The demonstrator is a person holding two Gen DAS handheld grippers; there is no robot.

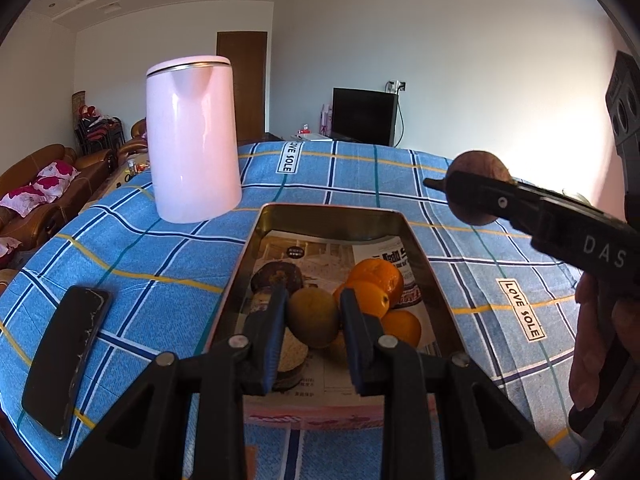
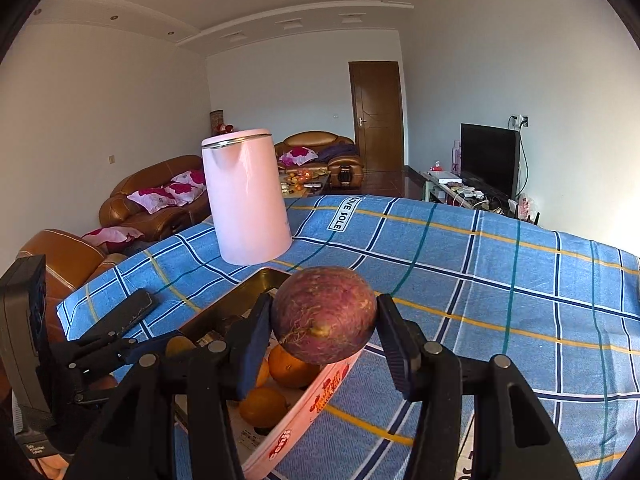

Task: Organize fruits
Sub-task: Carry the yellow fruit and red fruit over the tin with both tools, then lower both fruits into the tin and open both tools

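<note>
Nearest, the left gripper (image 1: 313, 334) hovers with fingers apart over a kiwi (image 1: 313, 317) beside oranges (image 1: 376, 282) in the paper-lined tin tray (image 1: 424, 258), while the right gripper (image 2: 325, 330) clamps a purplish-brown passion fruit (image 2: 325, 320) above the tray's right rim, the pink kettle (image 2: 246, 196) standing farther back on the blue plaid cloth (image 2: 500, 280).

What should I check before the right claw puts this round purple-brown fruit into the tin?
1. Grip on the round purple-brown fruit: held between both fingers of the right claw, clear of the cloth. Ok.
2. Position over the tin: the fruit sits above its near rim in the right wrist view, yet beside the tin in the left wrist view. Cannot tell.
3. Free space in the tin: bare paper lining at the far end, beyond the oranges. Ok.
4. Left claw: open, low over the tin, straddling a green-brown fruit. Not ok.
5. Pink kettle: upright, beyond the tin. Ok.
</note>
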